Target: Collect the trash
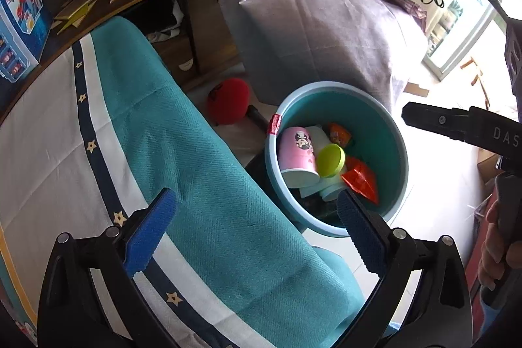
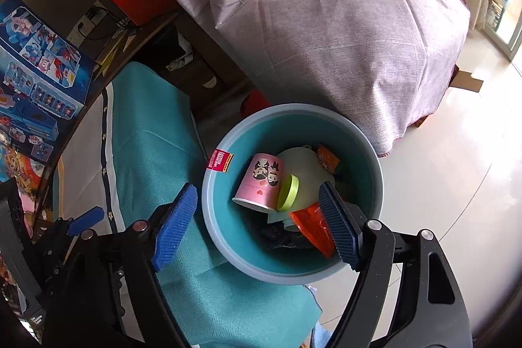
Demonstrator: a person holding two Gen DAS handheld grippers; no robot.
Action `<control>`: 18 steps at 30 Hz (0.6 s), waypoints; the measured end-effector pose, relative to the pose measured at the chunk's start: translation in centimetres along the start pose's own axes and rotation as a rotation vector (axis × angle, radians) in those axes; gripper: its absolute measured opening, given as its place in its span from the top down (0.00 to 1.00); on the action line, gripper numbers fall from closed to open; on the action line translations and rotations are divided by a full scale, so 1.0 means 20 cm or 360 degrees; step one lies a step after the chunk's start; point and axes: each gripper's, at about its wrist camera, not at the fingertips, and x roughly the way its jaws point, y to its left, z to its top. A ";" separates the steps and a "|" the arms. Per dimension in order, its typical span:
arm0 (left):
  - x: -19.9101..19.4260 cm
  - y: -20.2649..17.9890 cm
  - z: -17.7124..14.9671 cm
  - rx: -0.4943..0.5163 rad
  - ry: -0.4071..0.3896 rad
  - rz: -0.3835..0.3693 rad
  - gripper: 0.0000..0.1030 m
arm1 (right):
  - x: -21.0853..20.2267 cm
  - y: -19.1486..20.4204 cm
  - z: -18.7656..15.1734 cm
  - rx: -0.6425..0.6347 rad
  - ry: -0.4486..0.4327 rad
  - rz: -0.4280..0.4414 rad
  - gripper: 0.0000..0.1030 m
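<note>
Right hand-held gripper (image 2: 257,224) nearest: blue pads spread wide, nothing between, hanging right over teal bin (image 2: 375,185). Left hand-held gripper (image 1: 257,230) also spread, empty, above teal cloth (image 1: 212,185) on tabletop; bin lies ahead and to its right. Trash sits inside bin: pink paper cup (image 2: 261,181) on side, mouth toward camera; lime lid (image 2: 288,192) on edge; red wrapper (image 2: 310,227) partly behind right pad. Bin bottom dark, hard to read. No loose trash visible on cloth.
</note>
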 end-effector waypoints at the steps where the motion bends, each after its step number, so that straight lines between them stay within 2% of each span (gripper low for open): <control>1: 0.00 0.00 0.00 -0.0005 -0.0002 -0.0008 0.04 | 0.00 0.00 -0.01 0.0001 0.0001 -0.0005 0.26; 4: -0.02 0.02 -0.01 -0.0021 -0.0007 -0.0021 0.04 | -0.01 0.01 -0.02 0.0011 0.0009 -0.0027 0.23; 6: -0.03 0.02 -0.03 -0.0027 -0.0014 -0.0027 0.04 | -0.01 0.01 -0.04 0.0015 0.0030 -0.0045 0.16; 13: -0.11 0.06 -0.08 -0.0049 -0.0047 -0.0032 0.04 | -0.06 0.07 -0.13 -0.0052 0.0011 -0.0095 0.12; 18: -0.20 0.11 -0.13 -0.0063 -0.0084 -0.0014 0.04 | -0.13 0.14 -0.20 -0.0151 -0.0060 -0.0130 0.09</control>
